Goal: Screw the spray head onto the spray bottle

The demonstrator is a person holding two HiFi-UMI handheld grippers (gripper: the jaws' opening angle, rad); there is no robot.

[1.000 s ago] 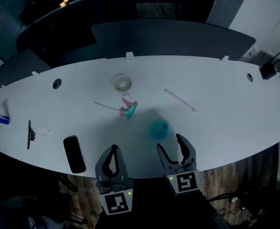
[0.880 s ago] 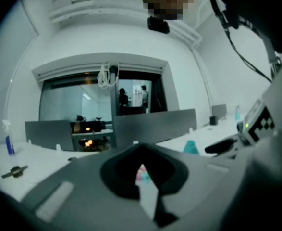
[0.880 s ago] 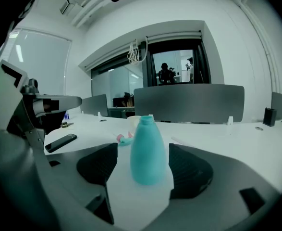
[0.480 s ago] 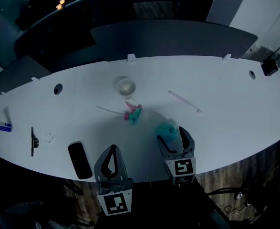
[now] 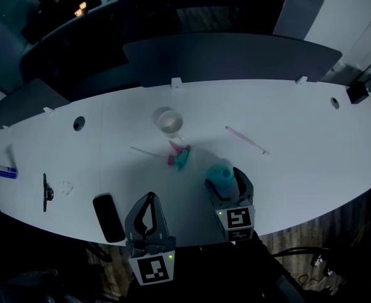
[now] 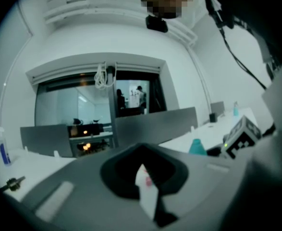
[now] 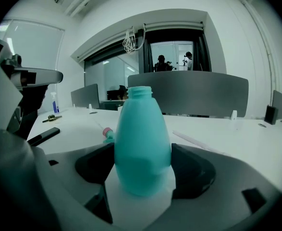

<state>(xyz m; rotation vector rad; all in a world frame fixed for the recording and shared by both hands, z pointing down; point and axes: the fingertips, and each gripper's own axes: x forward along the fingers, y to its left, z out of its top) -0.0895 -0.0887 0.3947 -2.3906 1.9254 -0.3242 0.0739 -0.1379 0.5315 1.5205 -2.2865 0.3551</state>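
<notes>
Near the worktop's (image 5: 299,163) front edge, the right hand-held gripper (image 5: 226,177), jaws just opened, straddles the spray bottle (image 7: 141,143) without gripping it, the spray head (image 5: 180,156) lies untouched, and the left hand-held gripper (image 5: 149,199) is clenched empty.

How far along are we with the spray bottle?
Done: nothing; the spray head lies loose on the table. In hand: the right tongs, jaws just opened wide, straddle the upright spray bottle, not gripping. Left tongs shut, empty. Remaining: grip bottle, fetch head, screw on.

From overhead, the right gripper (image 5: 224,178) partly covers the spray bottle (image 5: 219,170).
</notes>
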